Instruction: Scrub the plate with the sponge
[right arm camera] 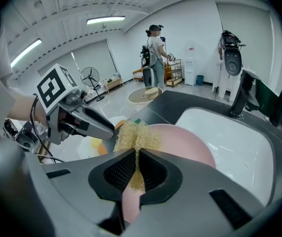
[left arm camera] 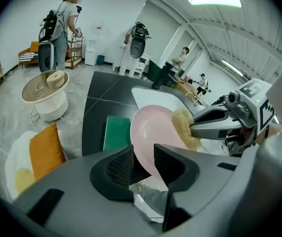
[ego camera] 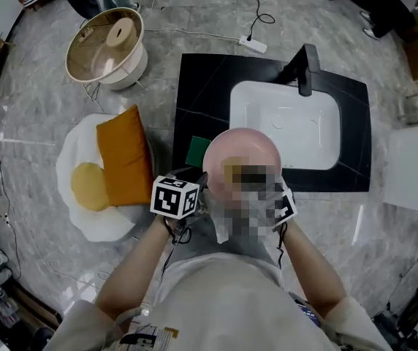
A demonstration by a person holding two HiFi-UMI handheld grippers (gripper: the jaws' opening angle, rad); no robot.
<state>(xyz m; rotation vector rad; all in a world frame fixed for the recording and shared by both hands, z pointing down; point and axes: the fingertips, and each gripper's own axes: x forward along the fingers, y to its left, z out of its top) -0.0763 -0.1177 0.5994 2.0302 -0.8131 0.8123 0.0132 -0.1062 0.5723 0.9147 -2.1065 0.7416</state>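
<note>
I hold a pink plate (ego camera: 249, 148) tilted on edge in the air, over the front rim of the sink. My left gripper (ego camera: 198, 183) is shut on the plate's near-left rim; in the left gripper view the rim (left arm camera: 153, 127) runs between the two pads (left arm camera: 142, 154). My right gripper (right arm camera: 137, 154) is shut on a yellow fibrous sponge (right arm camera: 136, 135), which presses on the plate's face (right arm camera: 185, 142). From the left gripper view the sponge (left arm camera: 184, 127) sits at the plate's upper right, with the right gripper (left arm camera: 215, 125) behind it. A mosaic patch hides the right gripper in the head view.
Beyond the plate, a white sink basin (ego camera: 286, 123) with a black faucet (ego camera: 308, 68) is set in a black counter (ego camera: 202, 101). A green pad (ego camera: 198, 151) lies on the counter left of the plate. An orange cushion (ego camera: 125, 156) and a round basket (ego camera: 107, 46) are on the floor at left.
</note>
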